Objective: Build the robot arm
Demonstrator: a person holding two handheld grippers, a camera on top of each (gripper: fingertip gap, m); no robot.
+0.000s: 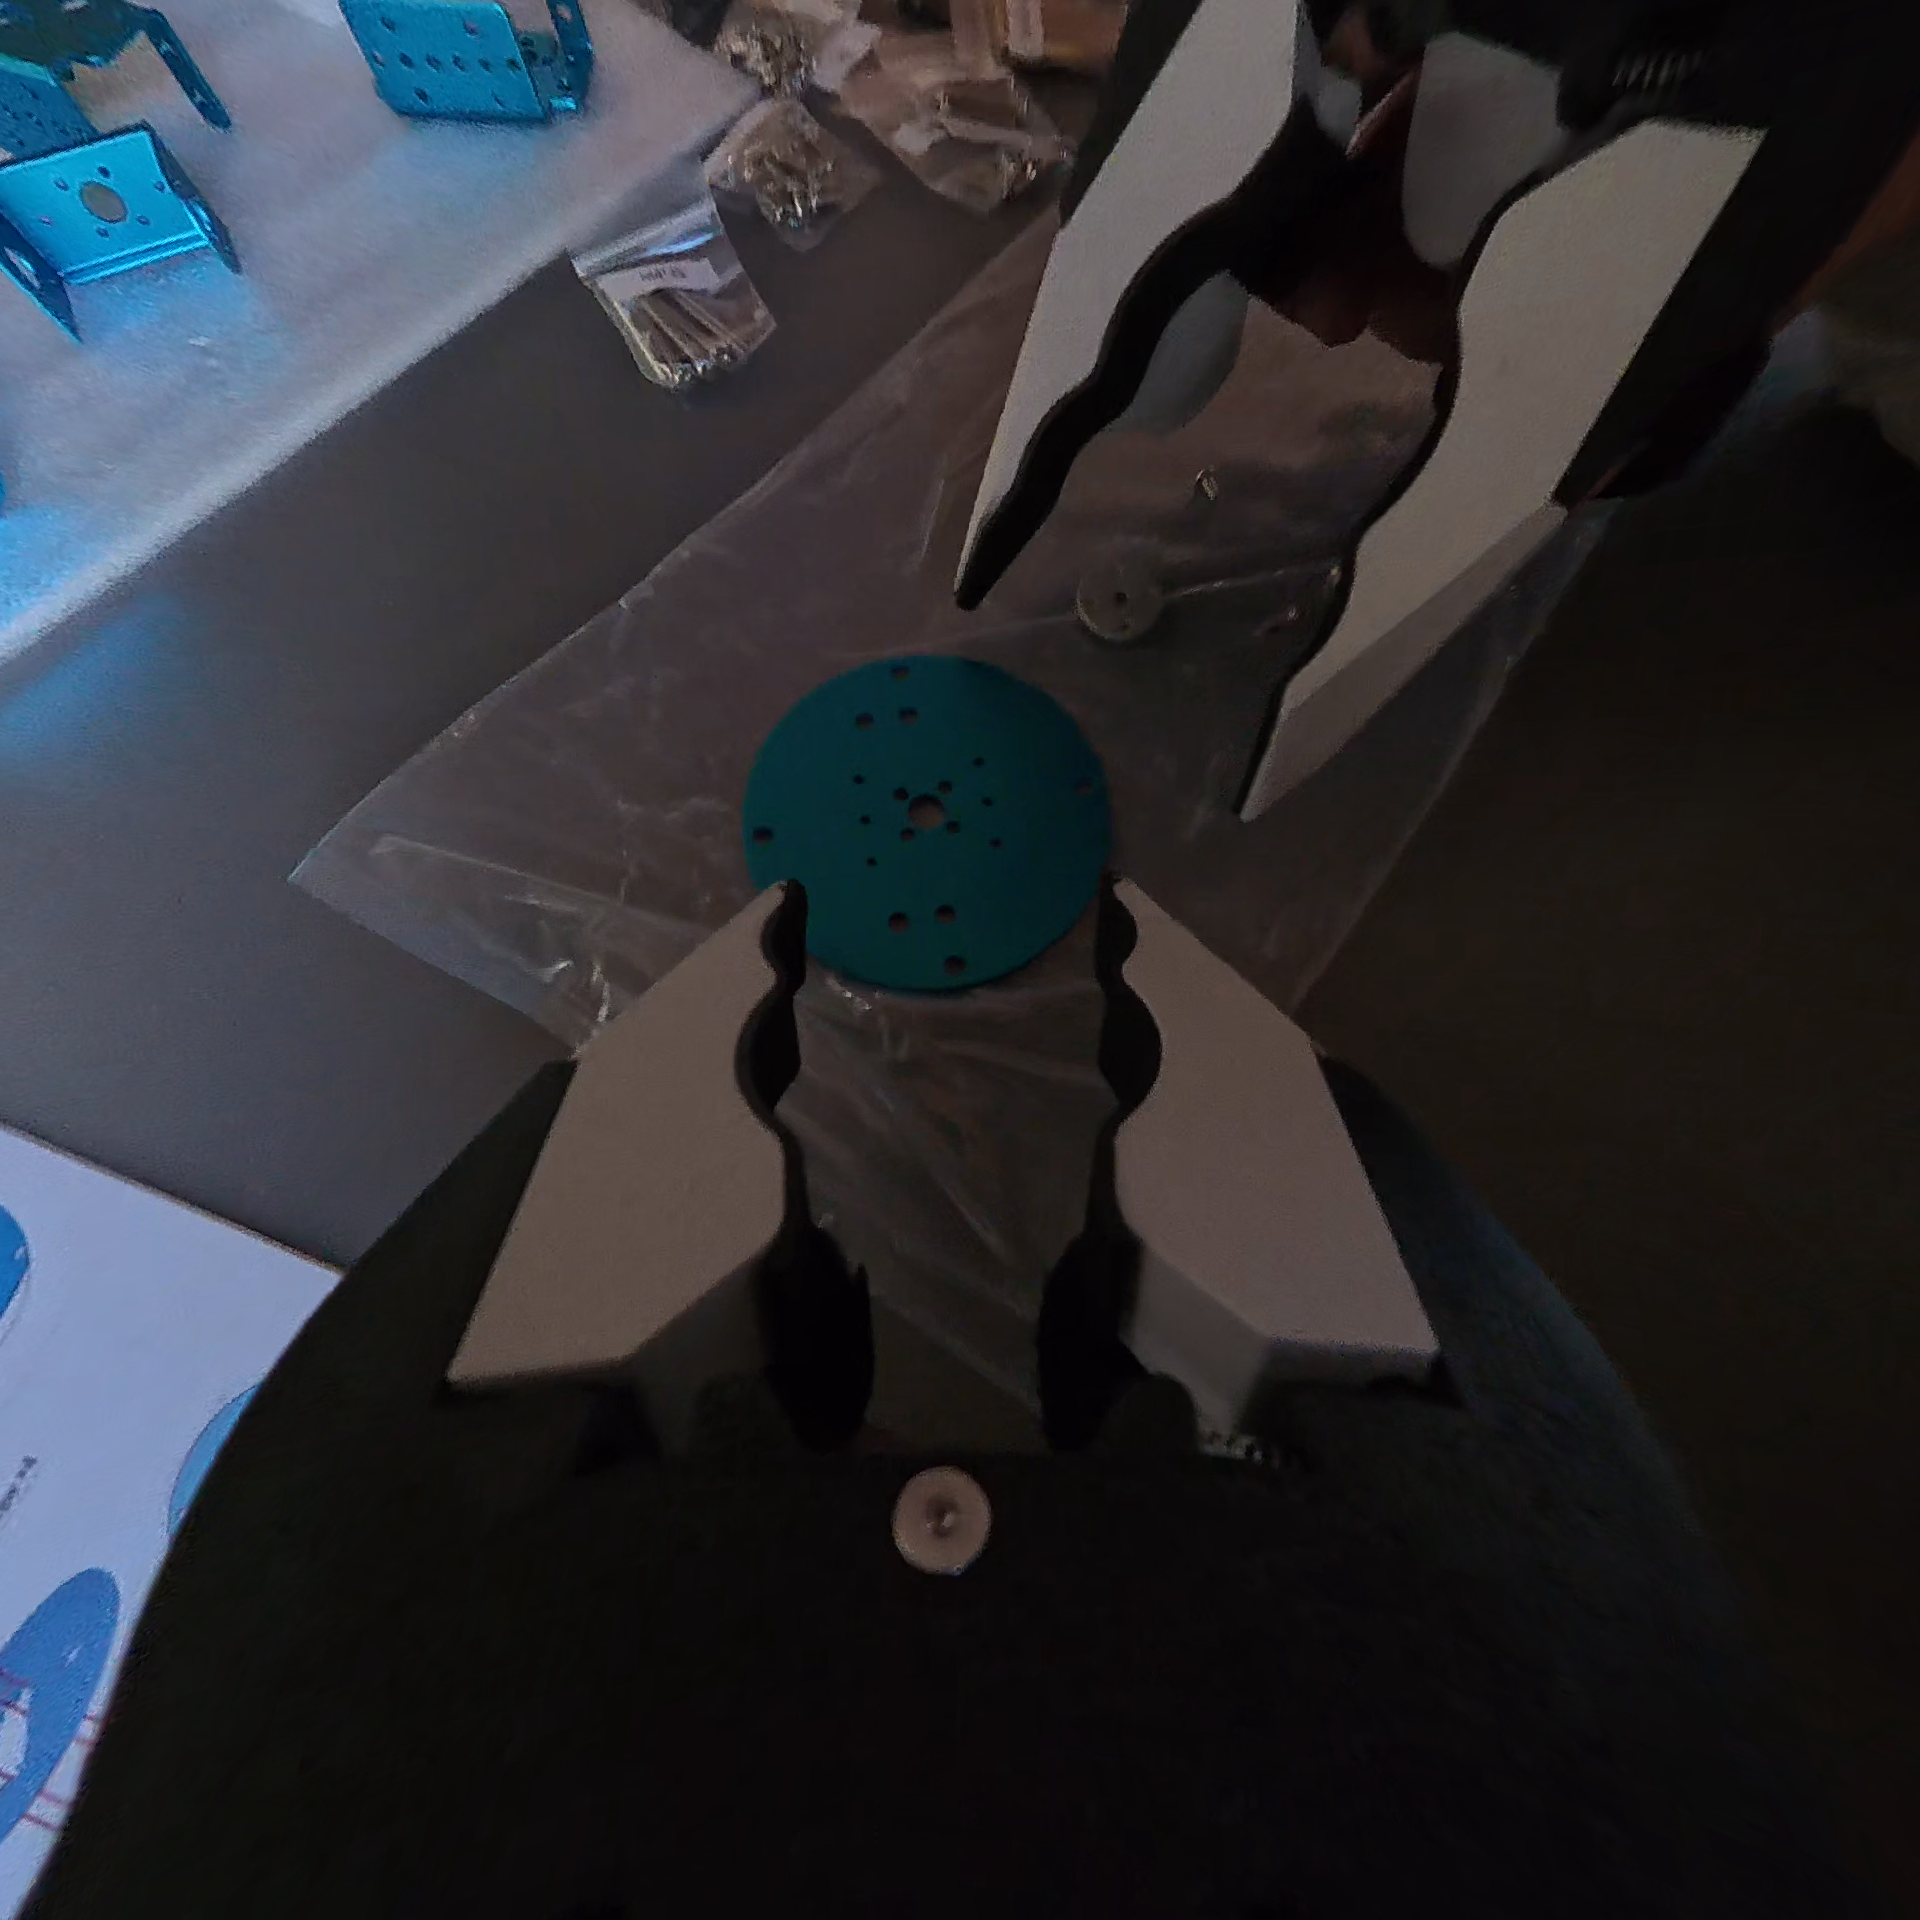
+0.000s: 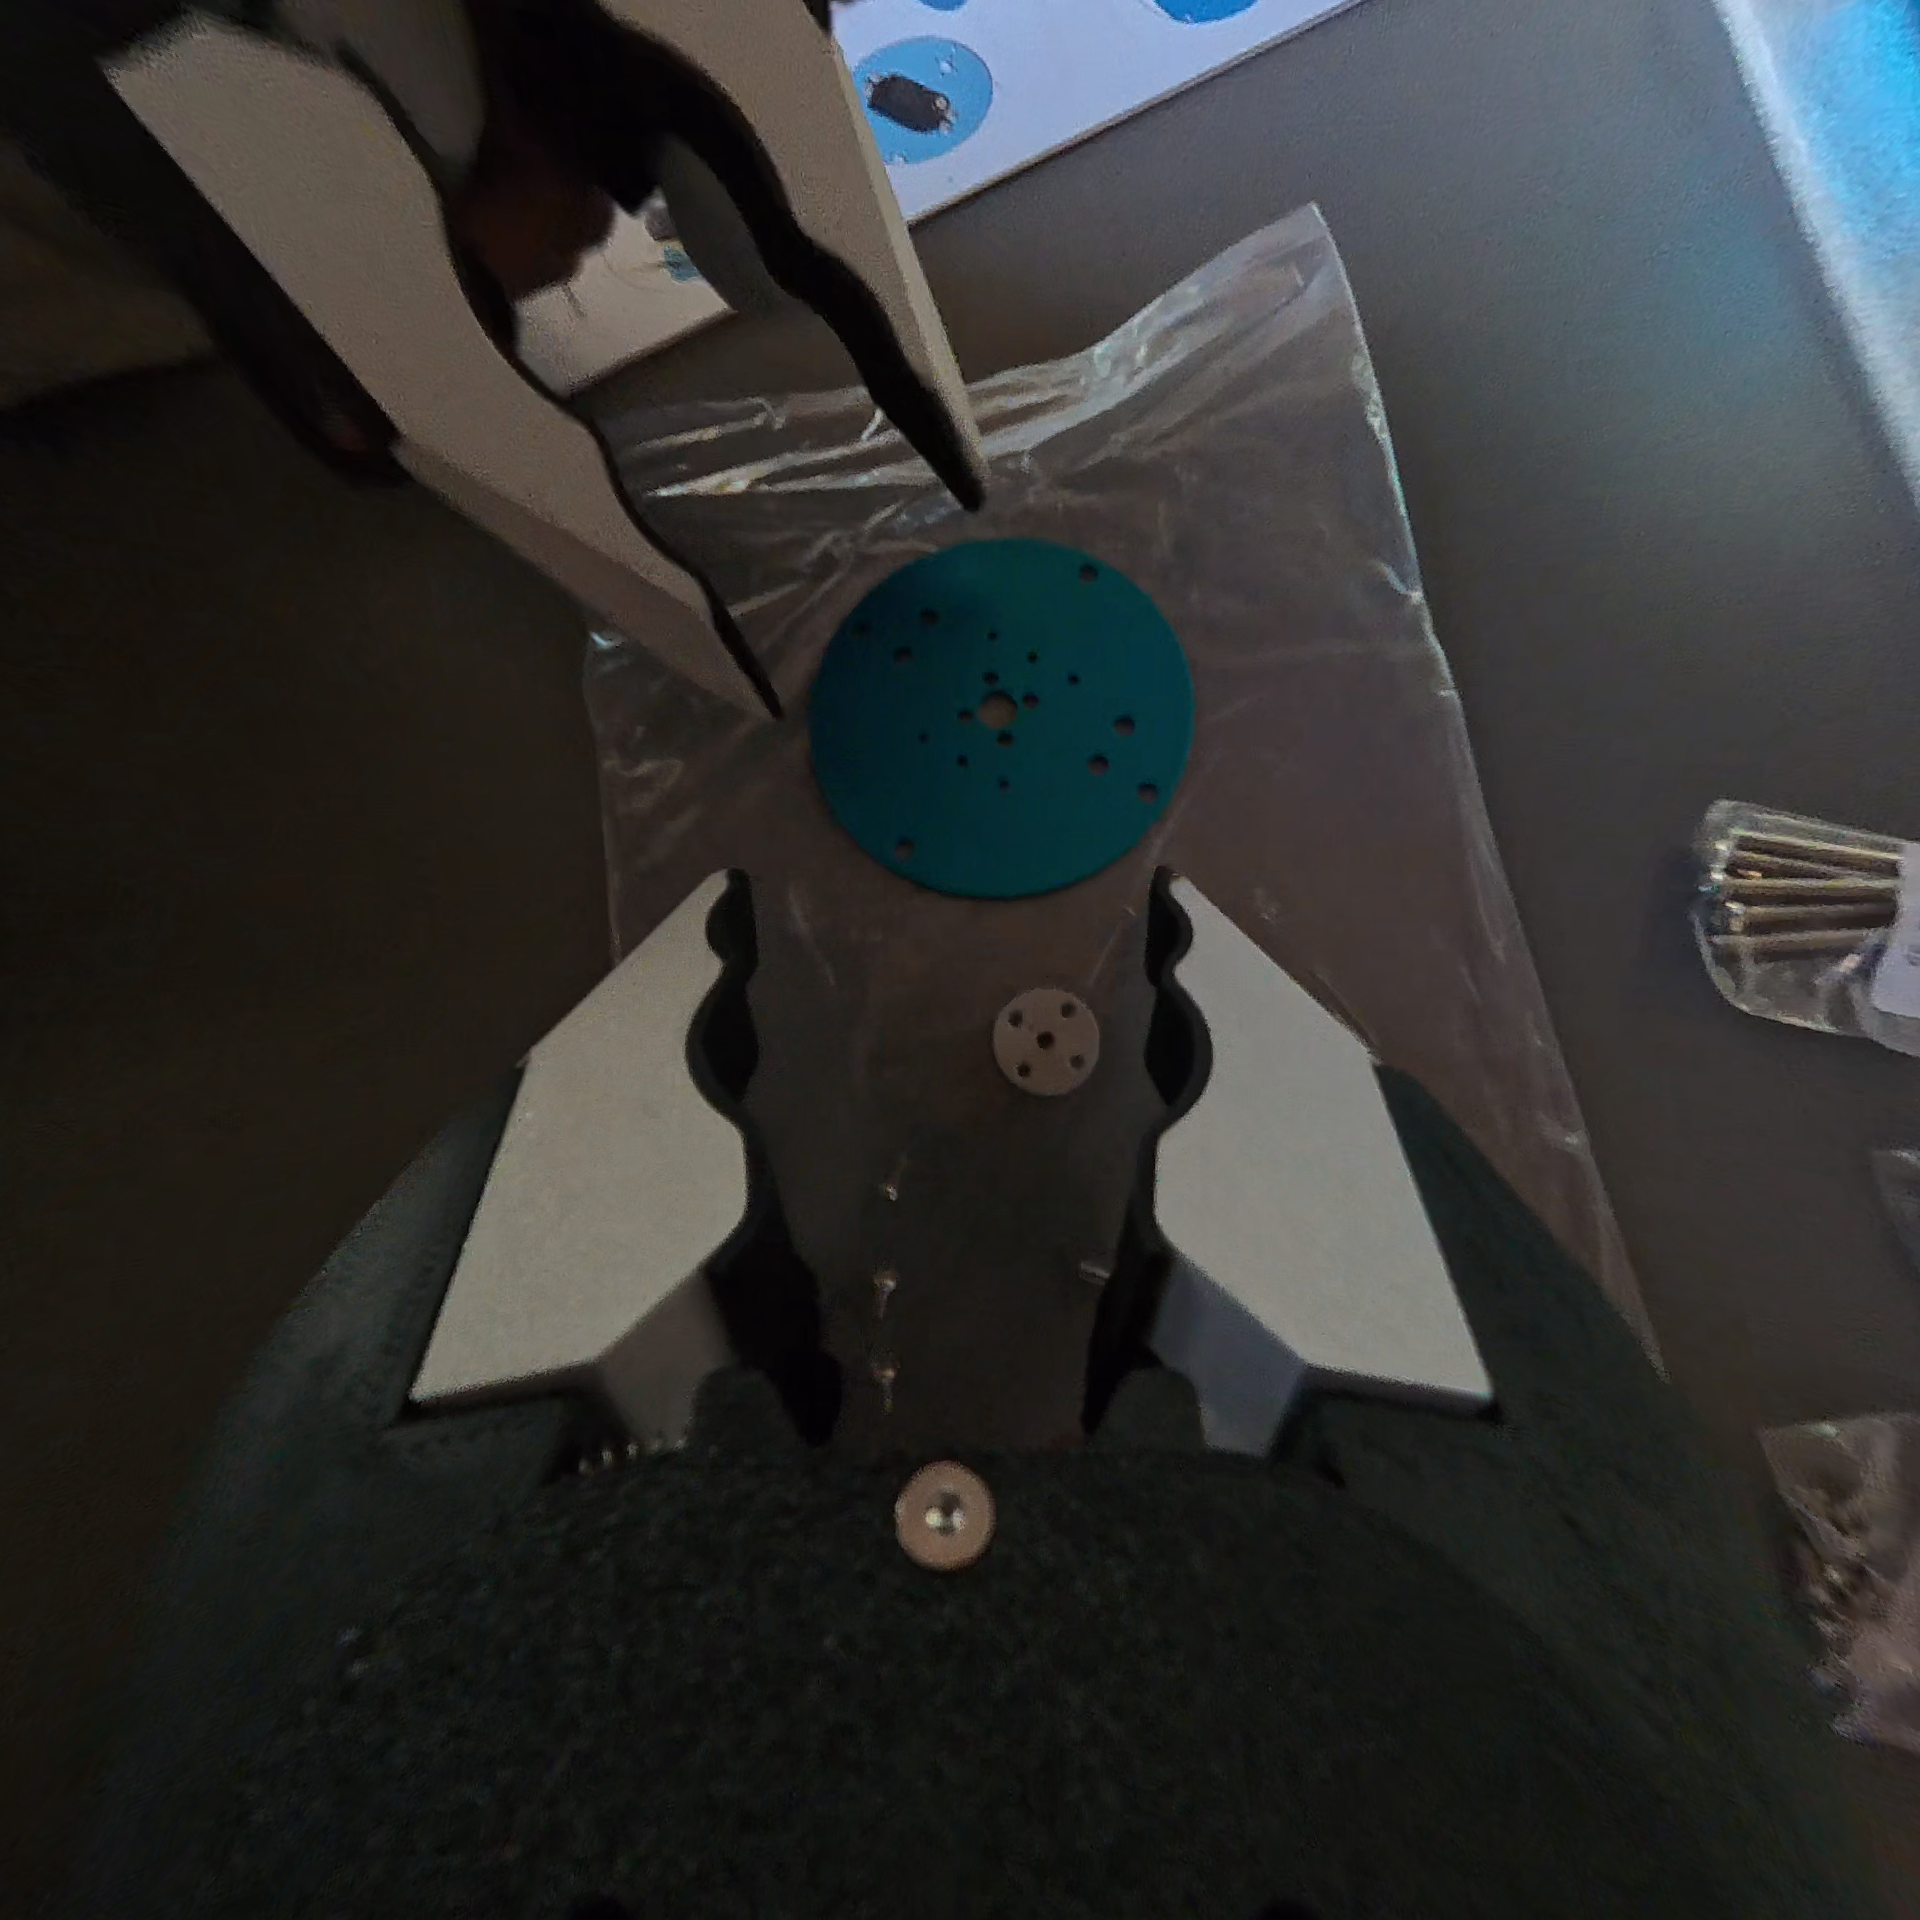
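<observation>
Left wrist view has the left gripper (image 1: 951, 894) with jaws apart and empty, its tips straddling the near edge of a teal perforated disc (image 1: 925, 826) lying on a clear plastic bag (image 1: 582, 790). Facing it from beyond the disc, the right gripper (image 2: 951, 883) is likewise spread and holding nothing, with a small grey hub (image 2: 1044, 1042) between its fingers.

Disc (image 1: 925, 826) on plastic bag (image 1: 540, 790)

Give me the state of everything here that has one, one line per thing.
left tool: open, empty, tips at the disc's edge
right tool: open, empty, over the small hub
teal disc: flat on the plastic bag
small grey hub: flat on the bag
clear plastic bag: flat, crinkled
bag of screws: closed, lying aside
</observation>
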